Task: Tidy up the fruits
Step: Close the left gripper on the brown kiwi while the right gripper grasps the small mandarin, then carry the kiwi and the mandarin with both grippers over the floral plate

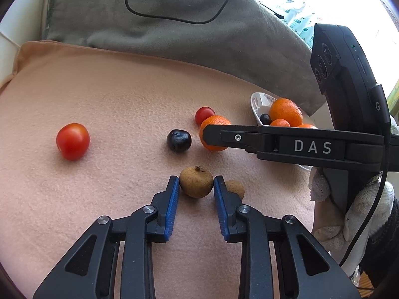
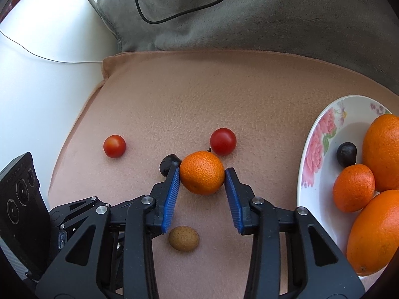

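On a peach cushion (image 1: 112, 94), my left gripper (image 1: 196, 182) has its blue pads around a brown longan (image 1: 196, 181), touching both sides of it. A second longan (image 1: 235, 188) lies just right of it and shows in the right wrist view (image 2: 183, 238). My right gripper (image 2: 202, 173) straddles a small orange (image 2: 202, 172); the left pad touches it, the right pad is close beside it. A dark grape (image 1: 178, 140) and two cherry tomatoes (image 1: 72, 141) (image 1: 204, 115) lie loose. A floral plate (image 2: 314, 149) holds oranges and a grape.
A grey cushion (image 1: 174, 32) with a black cable (image 1: 174, 17) lies behind. A white surface (image 2: 37, 87) is left of the peach cushion. The right gripper's body (image 1: 311, 147) crosses the left wrist view, and a white-gloved hand (image 1: 349, 211) holds it.
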`<state>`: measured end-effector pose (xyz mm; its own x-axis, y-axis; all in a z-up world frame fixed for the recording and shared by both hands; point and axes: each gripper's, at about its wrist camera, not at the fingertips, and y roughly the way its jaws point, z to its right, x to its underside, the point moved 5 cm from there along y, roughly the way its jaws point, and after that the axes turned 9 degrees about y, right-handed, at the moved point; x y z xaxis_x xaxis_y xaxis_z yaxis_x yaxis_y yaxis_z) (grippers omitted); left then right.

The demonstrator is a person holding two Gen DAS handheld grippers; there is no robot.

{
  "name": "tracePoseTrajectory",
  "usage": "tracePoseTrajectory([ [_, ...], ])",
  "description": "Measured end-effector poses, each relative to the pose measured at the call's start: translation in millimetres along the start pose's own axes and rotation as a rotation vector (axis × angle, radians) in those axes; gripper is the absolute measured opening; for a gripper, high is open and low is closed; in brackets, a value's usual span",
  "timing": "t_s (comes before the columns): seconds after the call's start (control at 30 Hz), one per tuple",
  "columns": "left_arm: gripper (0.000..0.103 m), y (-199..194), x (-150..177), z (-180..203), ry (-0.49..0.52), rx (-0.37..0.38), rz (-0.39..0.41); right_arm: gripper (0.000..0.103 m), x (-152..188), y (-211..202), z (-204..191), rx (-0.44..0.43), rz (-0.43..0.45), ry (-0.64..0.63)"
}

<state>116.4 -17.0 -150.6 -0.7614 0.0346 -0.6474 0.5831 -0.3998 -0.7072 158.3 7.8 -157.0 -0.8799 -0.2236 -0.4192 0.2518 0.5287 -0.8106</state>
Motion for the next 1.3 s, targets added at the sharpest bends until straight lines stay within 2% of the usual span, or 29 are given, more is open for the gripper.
tracePoseTrajectory([
  [0.3,0.027,-12,-2,0,-0.005,-0.004,0.018,0.039,4,-38,3,-0.059,0.056,0.020],
  [0.7,0.027,-20,-17,13,0.017,0.010,0.056,0.039,18,-99,26,-0.073,0.166,0.036],
  [1.03,0.027,-13,-36,37,0.053,0.026,0.080,0.039,32,-152,63,0.000,0.275,0.053],
  [1.3,0.027,-1,-53,59,0.086,0.045,0.085,0.039,42,-175,96,0.056,0.317,0.094],
])
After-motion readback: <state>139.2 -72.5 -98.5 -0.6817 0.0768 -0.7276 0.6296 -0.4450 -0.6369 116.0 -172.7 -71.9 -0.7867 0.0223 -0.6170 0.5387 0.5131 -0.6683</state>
